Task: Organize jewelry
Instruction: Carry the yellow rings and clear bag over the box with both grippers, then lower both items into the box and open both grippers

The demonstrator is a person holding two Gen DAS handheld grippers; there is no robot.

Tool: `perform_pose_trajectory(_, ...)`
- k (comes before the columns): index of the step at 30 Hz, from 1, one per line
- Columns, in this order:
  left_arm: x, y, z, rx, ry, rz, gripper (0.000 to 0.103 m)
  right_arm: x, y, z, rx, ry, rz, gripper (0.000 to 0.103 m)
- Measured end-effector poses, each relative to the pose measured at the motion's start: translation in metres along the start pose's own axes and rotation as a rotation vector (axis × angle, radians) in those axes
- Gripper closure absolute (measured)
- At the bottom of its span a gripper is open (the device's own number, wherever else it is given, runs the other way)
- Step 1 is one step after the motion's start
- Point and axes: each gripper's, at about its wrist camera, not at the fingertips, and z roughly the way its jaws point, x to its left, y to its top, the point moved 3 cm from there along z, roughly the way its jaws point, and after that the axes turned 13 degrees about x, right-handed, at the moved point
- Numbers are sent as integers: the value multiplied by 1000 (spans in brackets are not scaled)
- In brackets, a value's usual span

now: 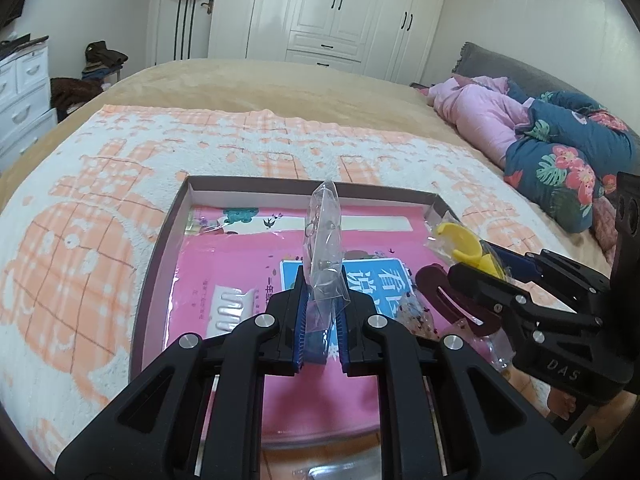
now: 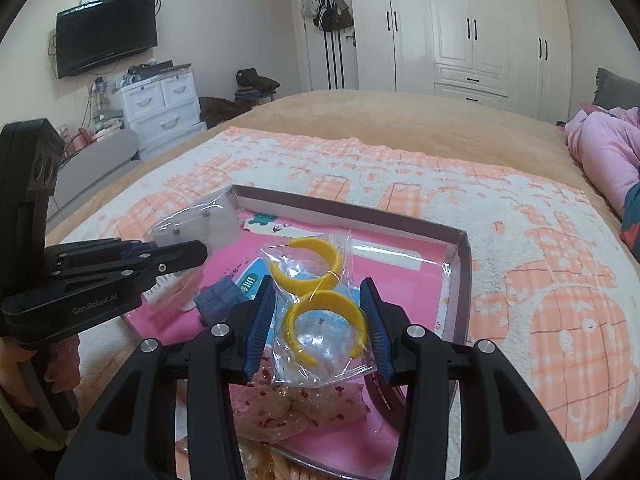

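Note:
My left gripper [image 1: 323, 286] is shut on a small clear bag of silver earrings [image 1: 325, 240], held upright over the open box [image 1: 168, 224]; the bag also shows in the right wrist view [image 2: 200, 226]. My right gripper [image 2: 318, 308] is shut on a clear bag with two yellow hoop earrings [image 2: 316, 300], held above the box [image 2: 460, 280]; this bag also shows in the left wrist view [image 1: 460, 246]. The box holds a pink booklet [image 1: 240, 280], a small blue case [image 2: 218, 296] and a dark red hair clip [image 1: 452, 300].
The box lies on an orange-and-white blanket [image 1: 100, 200] on a bed. Pink and floral bedding [image 1: 560, 152] is piled at the right. A speckled pink pouch [image 2: 288, 408] lies at the box's near edge. A wardrobe and white drawers [image 2: 160, 100] stand beyond.

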Motion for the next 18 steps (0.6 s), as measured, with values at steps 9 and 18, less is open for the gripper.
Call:
perform_pose_trajectory(9,4,3,19,50,2,-11,96,-3,-3,20,57,-13,12,61)
perform_pose_trajectory(18,9,1,29,73,0,-26,96,0,-14,39,123,-20,15,60)
